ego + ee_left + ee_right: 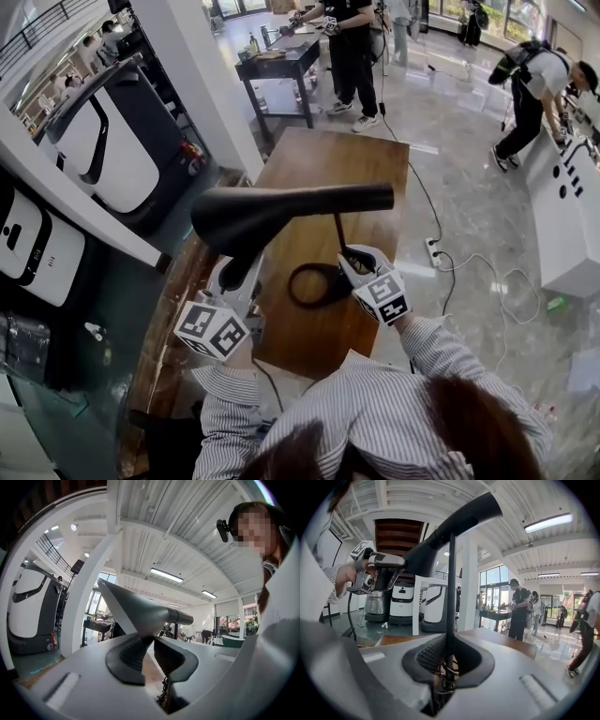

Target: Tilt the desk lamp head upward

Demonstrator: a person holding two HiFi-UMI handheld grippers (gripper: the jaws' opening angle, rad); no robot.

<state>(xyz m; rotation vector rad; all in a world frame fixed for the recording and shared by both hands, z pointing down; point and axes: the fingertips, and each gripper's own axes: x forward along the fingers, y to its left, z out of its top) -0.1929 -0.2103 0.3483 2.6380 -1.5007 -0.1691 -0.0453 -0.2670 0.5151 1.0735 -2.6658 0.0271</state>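
Head view: the lamp head (281,214) hangs over the wooden table (328,159), its wide end at the left gripper (236,274). The right gripper (354,264) sits low on the stem (338,232).

Left gripper view: jaws partway closed, pinching the head's thin edge.

Right gripper view: jaws nearly together, clamped on the stem.

My worry is that the thin-edge pinch slips mid-tilt, or the stem twists and the ring base (292,284) skids.

The left claw (151,641) points level, pinching the wide end of the desk lamp head (281,214). Below that head, the right claw (447,654) clamps the thin stem (451,597), tipped slightly downward.
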